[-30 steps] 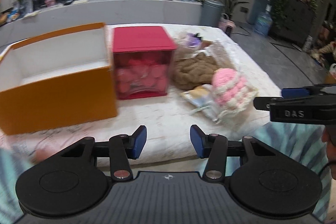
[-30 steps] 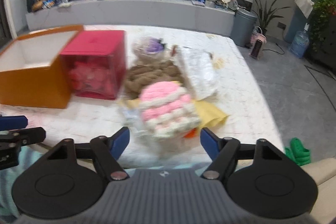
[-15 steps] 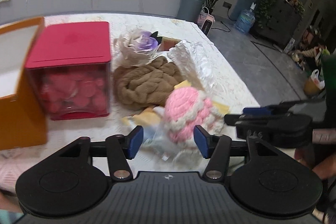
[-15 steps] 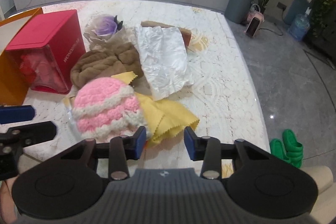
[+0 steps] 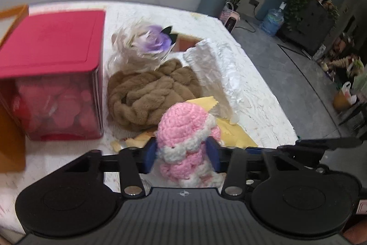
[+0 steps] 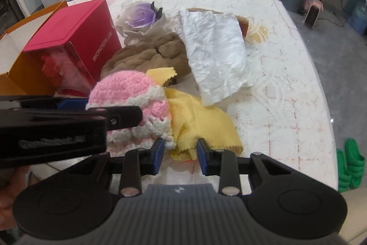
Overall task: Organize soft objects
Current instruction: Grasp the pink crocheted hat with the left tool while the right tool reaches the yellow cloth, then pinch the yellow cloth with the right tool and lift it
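Note:
A pink and white crochet hat (image 5: pixel 183 128) lies at the near end of a pile of soft things on the white table. My left gripper (image 5: pixel 182 155) has the hat between its closing jaws, and both blue pads press its sides. In the right wrist view, one of its fingers (image 6: pixel 123 117) crosses the hat (image 6: pixel 128 88). My right gripper (image 6: pixel 180 154) is closing just right of the hat. The near edge of a yellow cloth (image 6: pixel 195 116) sits between its pads, which do not visibly pinch it.
Behind the hat lie a brown braided plush (image 6: pixel 149 56), a crumpled white sheet (image 6: pixel 213 47) and a wrapped purple flower (image 6: pixel 141 14). A red box (image 5: pixel 52 66) and an orange box (image 6: pixel 20 75) stand to the left. Green slippers (image 6: pixel 348 164) lie on the floor past the table's right edge (image 6: pixel 325 107).
Both grippers came forward and down onto the pile. The left jaws narrowed around the pink hat. The right jaws narrowed over the yellow cloth's edge.

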`<state>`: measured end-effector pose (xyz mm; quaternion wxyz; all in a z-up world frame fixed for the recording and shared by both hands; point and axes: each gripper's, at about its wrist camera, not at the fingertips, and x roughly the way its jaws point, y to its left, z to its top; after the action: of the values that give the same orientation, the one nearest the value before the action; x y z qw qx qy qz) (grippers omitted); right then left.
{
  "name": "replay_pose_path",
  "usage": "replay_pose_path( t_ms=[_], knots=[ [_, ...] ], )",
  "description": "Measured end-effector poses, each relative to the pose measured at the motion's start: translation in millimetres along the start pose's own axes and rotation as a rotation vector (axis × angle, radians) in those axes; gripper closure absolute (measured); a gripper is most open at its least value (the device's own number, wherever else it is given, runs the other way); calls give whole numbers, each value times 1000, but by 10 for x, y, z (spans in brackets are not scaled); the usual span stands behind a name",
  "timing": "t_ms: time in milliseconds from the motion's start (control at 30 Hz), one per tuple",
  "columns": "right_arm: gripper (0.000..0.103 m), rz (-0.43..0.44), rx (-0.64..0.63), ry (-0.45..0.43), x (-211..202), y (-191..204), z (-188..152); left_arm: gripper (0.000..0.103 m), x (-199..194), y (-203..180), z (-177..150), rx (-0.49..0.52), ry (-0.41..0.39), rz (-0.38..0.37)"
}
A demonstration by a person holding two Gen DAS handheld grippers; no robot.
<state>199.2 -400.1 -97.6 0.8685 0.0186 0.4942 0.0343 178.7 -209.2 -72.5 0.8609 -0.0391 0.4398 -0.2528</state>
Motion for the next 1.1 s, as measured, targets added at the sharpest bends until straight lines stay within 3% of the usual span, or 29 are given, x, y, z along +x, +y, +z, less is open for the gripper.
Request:
replay_pose_path(
  t_ms=[100,167,333,400,467,500,600,667,767,900,967,1000,1067,1100],
  knots=[
    [66,-15,-5,-4,-30,13,-3,79,-126,37,-12,-7,-19,-5],
    [58,-18,-5,-8,-66,1,-25,80,-231,103,-4,-30,-24,-25],
    [55,-15,14,-10,-155,-32,-69,80,-585,268,35,-57,-77,-31],
    [53,-9,22,-12,-176,-25,-72,80,-698,338,44,-48,-83,7],
    [36,-12,32,-13,-179,-13,-57,80,-751,405,21,-31,-85,71],
    [32,-16,37,-17,-175,-2,-40,80,-764,452,-3,-26,-88,96],
    [28,-22,39,-19,-107,33,40,80,-722,590,-73,-44,-56,132],
    [18,-35,52,-1,-10,40,121,80,-681,629,-130,-41,-45,146],
    [17,-43,65,20,156,32,237,80,-608,669,-213,-44,-23,158],
    [33,-31,92,50,310,-12,289,80,-581,746,-269,-54,-6,151],
    [55,-60,77,38,289,-16,297,80,-577,778,-260,-62,-7,143],
    [59,-63,80,37,266,-34,300,80,-575,791,-258,-67,-6,139],
    [85,-53,98,32,205,-91,296,80,-576,804,-274,-72,-10,135],
    [87,-50,109,26,167,-122,296,80,-580,809,-281,-73,-12,133]
  ],
)
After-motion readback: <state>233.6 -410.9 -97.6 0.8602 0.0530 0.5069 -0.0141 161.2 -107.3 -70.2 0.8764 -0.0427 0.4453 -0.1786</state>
